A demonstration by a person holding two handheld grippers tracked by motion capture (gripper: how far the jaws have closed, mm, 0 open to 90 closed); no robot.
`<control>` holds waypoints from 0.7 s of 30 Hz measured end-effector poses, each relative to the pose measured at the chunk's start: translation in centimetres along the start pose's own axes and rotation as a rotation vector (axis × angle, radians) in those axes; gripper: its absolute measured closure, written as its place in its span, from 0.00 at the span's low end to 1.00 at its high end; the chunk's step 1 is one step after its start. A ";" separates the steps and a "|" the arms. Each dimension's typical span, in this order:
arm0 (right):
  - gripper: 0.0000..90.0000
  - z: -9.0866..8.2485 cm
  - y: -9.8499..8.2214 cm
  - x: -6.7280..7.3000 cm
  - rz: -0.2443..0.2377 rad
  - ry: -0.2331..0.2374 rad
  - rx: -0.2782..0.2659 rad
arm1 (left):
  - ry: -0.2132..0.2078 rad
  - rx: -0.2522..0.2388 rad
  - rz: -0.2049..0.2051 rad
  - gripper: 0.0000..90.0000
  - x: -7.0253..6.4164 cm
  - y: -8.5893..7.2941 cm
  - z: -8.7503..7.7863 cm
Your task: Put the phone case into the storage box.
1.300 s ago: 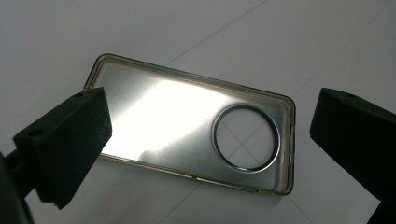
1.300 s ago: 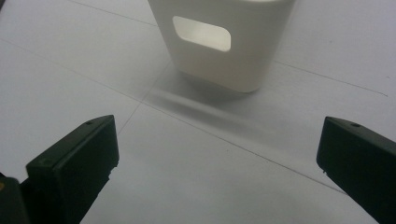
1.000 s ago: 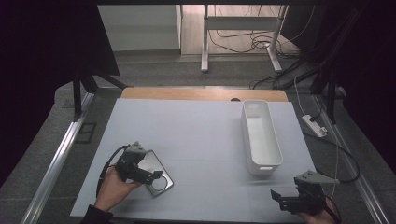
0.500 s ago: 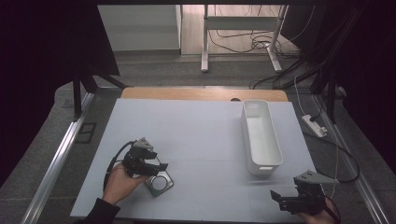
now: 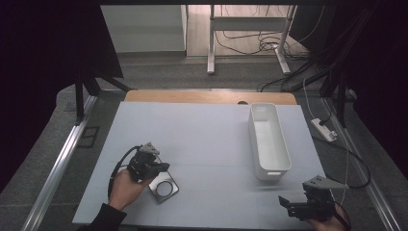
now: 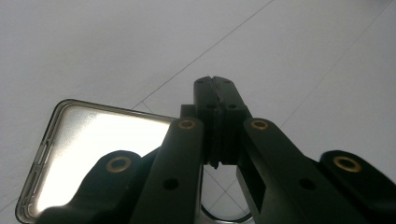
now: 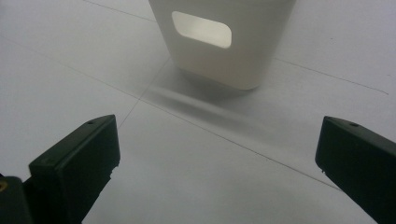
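While the left gripper (image 5: 161,167) sits at the lower left of the high view with its jaws pressed together, the clear phone case (image 5: 163,186) lies flat on the table (image 5: 192,134) just beneath and beside it; in the left gripper view the case (image 6: 88,154) shows at the lower left, its rim running under the jaw arms, and the closed tips look to pinch nothing, though whether a lower part of the gripper touches the case I cannot tell; the right gripper (image 5: 288,204) hangs at the lower right with its jaws spread wide and empty, facing the handle end of the white bin (image 5: 269,139), which the right gripper view shows at top centre (image 7: 219,42).

The likely trouble, as I judge it: the case is thin, glossy and flat, so closed tips may skate over it or push it along the smooth table rather than lift it; it lies near the bottom edge of the table, so a shove toward the person could send it off.

Open table fills the middle of the frame between case and bin; the bin's long walls bound the right side.
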State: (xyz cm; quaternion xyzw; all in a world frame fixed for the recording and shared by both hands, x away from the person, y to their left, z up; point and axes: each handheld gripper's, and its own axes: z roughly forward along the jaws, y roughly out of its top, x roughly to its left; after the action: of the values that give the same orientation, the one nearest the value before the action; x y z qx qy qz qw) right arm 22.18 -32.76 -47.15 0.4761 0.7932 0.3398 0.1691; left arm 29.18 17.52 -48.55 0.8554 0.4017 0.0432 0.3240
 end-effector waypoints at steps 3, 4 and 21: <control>0.00 0.0 0.0 0.0 -0.001 0.000 0.000 | 0.011 0.009 0.000 0.99 -0.1 -0.3 0.4; 0.00 0.0 0.0 0.0 -0.001 0.000 0.001 | 0.011 0.009 0.000 0.99 -0.1 -0.3 0.4; 0.01 0.0 0.0 0.1 -0.010 0.004 0.005 | 0.026 0.068 0.040 0.99 -0.5 -1.9 2.5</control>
State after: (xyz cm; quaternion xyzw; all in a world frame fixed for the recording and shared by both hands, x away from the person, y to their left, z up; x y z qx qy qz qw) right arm 22.16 -32.69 -47.15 0.4718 0.7968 0.3380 0.1682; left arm 28.39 16.79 -51.53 0.8733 0.3899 0.0471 0.2883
